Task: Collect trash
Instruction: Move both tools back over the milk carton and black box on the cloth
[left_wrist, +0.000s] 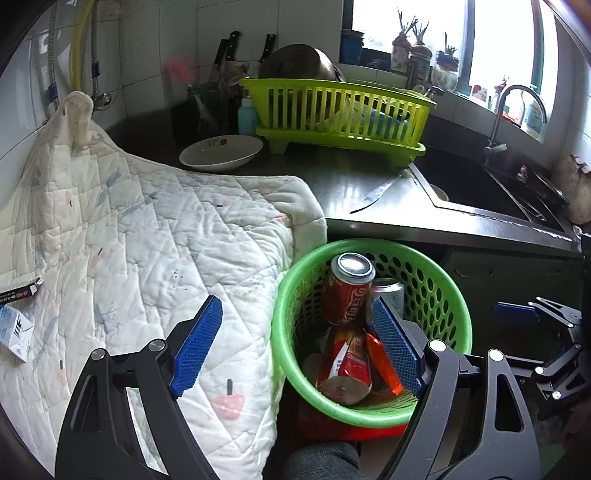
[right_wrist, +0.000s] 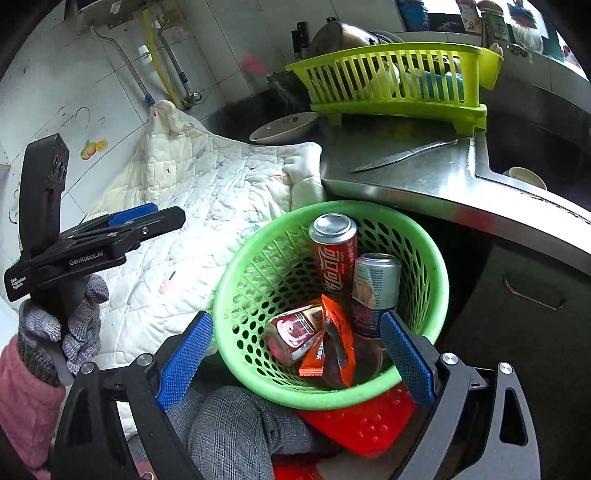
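Currently, step judged: fetch remaining trash. Cartons (left_wrist: 14, 325) on quilt (left_wrist: 147, 240), nine o'clock of my left gripper (left_wrist: 295, 343), fingers spread, empty; approach low and square. Basket (right_wrist: 332, 395) holds cans (right_wrist: 334, 251), twelve o'clock of my right gripper (right_wrist: 295, 358), spread, empty.

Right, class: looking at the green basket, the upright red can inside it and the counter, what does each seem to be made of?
Green basket: looks like moulded plastic, slightly glossy, with perforated walls. Red can: probably aluminium, with a bare silvery end and printed glossy sides. Counter: seems to be stainless steel, a brushed grey sheet reflecting window light.
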